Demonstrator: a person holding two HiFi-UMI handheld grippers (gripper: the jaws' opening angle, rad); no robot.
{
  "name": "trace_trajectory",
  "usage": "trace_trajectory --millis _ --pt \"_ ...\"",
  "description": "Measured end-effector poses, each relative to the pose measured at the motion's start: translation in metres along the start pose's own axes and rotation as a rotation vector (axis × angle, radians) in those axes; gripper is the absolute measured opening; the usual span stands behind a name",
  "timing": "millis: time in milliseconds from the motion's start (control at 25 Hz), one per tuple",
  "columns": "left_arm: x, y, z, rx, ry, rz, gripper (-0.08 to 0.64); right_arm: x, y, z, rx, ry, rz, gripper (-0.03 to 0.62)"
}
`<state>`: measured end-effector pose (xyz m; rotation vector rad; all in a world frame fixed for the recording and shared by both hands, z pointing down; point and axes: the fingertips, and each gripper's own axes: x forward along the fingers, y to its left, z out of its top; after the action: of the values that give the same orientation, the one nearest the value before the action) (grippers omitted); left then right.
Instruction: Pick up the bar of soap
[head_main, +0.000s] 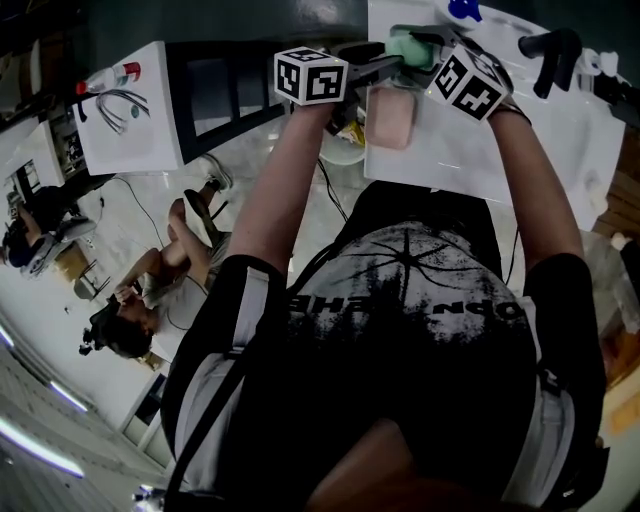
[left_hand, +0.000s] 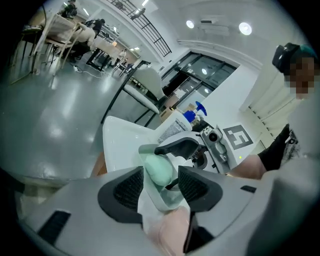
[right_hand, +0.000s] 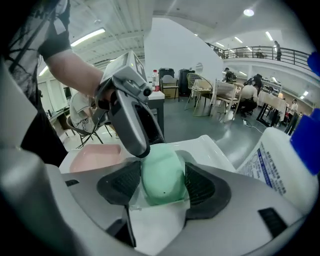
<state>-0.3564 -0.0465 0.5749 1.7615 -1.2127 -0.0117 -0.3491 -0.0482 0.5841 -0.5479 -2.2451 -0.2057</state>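
On the white table (head_main: 520, 135), a smooth, rounded, mint-green bar of soap (right_hand: 162, 182) lies in a clear dish (left_hand: 167, 197), flanked by the right gripper (right_hand: 163, 176), jaws spread wide, while the left gripper (left_hand: 160, 181), jaws parted, straddles the dish's opposite end.

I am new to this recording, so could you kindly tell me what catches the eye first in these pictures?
The green bar of soap in its clear dish on the white table stands out first. The left gripper and right gripper, both open, face each other with the soap between their jaws. A pink tray lies just beside it, and a white bottle with a blue cap stands close by.
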Motion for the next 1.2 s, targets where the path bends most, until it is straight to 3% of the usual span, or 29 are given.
trace_trajectory --millis 200,480,1200 --pt "0.008 0.0 -0.004 -0.013 0.016 -0.012 0.209 0.006 -0.003 -0.004 0.001 0.032 -0.002 0.27" --pt "0.008 0.001 -0.002 -0.019 -0.004 0.002 0.207 0.007 -0.001 -0.003 -0.081 0.077 0.001 0.272" --pt "0.001 0.001 0.003 -0.029 -0.072 0.037 0.165 0.007 0.005 0.013 -0.131 0.014 -0.044 0.265"
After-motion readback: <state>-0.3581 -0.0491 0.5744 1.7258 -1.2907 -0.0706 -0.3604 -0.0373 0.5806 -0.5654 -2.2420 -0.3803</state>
